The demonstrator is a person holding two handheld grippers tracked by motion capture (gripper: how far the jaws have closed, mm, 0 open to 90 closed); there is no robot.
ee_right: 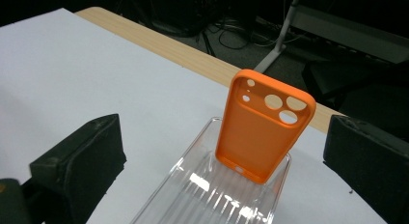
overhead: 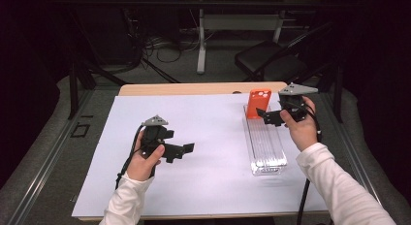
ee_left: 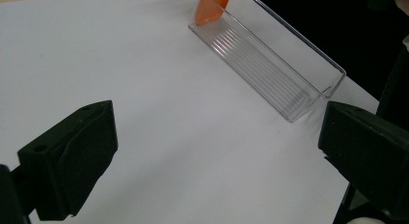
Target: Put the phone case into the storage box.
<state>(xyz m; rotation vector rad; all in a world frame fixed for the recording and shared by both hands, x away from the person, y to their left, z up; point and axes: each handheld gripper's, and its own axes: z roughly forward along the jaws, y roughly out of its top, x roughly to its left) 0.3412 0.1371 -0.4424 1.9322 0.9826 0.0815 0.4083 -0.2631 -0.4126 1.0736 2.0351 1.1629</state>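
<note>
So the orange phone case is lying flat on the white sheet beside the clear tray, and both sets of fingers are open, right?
Not quite. The orange phone case is not flat on the white sheet; it stands upright inside the clear tray, at its far end, as the right gripper view shows. The rest holds: the left gripper and the right gripper both have open fingers.

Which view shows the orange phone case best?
The right gripper view: the case stands close and whole in the clear rack, camera holes visible. The high view shows it small; the left gripper view catches just its lower corner.
</note>
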